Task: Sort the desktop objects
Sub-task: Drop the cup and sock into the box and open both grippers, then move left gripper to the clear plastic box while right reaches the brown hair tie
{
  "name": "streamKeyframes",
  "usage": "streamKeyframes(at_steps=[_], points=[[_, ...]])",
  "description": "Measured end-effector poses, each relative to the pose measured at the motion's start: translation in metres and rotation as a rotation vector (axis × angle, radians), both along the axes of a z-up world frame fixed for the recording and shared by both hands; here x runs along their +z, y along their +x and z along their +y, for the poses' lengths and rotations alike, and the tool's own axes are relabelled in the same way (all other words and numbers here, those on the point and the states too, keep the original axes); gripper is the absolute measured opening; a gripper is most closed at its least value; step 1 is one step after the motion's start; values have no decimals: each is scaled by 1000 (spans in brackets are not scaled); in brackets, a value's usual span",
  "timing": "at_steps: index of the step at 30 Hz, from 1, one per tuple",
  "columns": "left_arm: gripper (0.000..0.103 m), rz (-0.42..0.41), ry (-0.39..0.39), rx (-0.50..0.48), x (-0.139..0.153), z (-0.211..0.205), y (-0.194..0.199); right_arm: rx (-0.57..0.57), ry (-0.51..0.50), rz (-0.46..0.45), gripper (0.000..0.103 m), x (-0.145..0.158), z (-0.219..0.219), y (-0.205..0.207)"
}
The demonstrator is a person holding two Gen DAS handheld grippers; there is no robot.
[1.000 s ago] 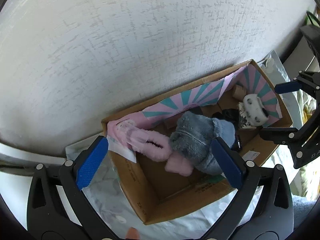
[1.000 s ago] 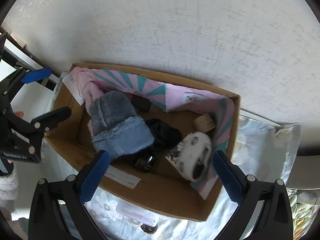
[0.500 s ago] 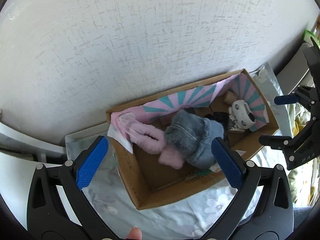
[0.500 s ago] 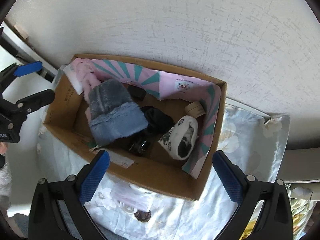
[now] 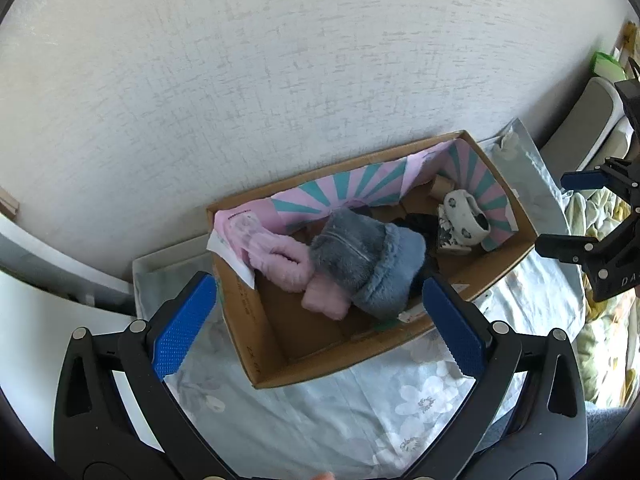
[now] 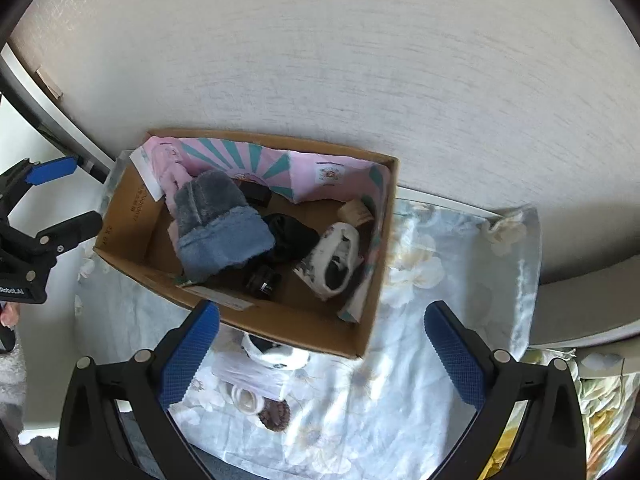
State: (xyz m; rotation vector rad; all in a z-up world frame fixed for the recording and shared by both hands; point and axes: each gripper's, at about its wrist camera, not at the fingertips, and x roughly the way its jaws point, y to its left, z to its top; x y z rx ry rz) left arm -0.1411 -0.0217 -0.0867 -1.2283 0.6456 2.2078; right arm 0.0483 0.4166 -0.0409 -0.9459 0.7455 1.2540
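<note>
We find the left gripper (image 5: 320, 320) with its blue pads spread wide and nothing between them, held above the near rim of the cardboard box (image 5: 280, 360); the right gripper (image 6: 320, 344) is likewise wide open and empty, hovering over the box's near wall and the floral cloth (image 6: 420, 360) beneath it. We note the box sits on that cloth, against a pale textured wall (image 5: 280, 80). Inside it we record a pink fluffy slipper (image 5: 280, 264) at the left end, a grey-blue fluffy slipper (image 5: 368, 260) lying partly over it, a black bundled item (image 6: 292, 236) near the middle, a small black round object (image 6: 262, 280) by the near wall, a white patterned shoe (image 6: 332, 260) towards the right end, and a tan cylinder (image 6: 354, 212) in the far right corner. A pink and teal striped sheet (image 5: 360, 188) lines the far wall. Outside the box, on the cloth just before its near wall, we observe a white item (image 6: 276, 356), a white ring-shaped piece (image 6: 246, 398) and a brown disc (image 6: 276, 414); their exact nature we cannot tell.
</note>
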Motion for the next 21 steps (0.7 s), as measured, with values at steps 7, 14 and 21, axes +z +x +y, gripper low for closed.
streamKeyframes(at_steps=[7,14,21], points=[[103,9,0,-10,-2,4,19,2,8,-25,102,-2,-19,9],[103,-1,27,11,-8,4,38,30,15,-39,102,-12,-41,13],[103,-14,27,47,-26,1,59,65,9,-49,102,-33,-60,17]])
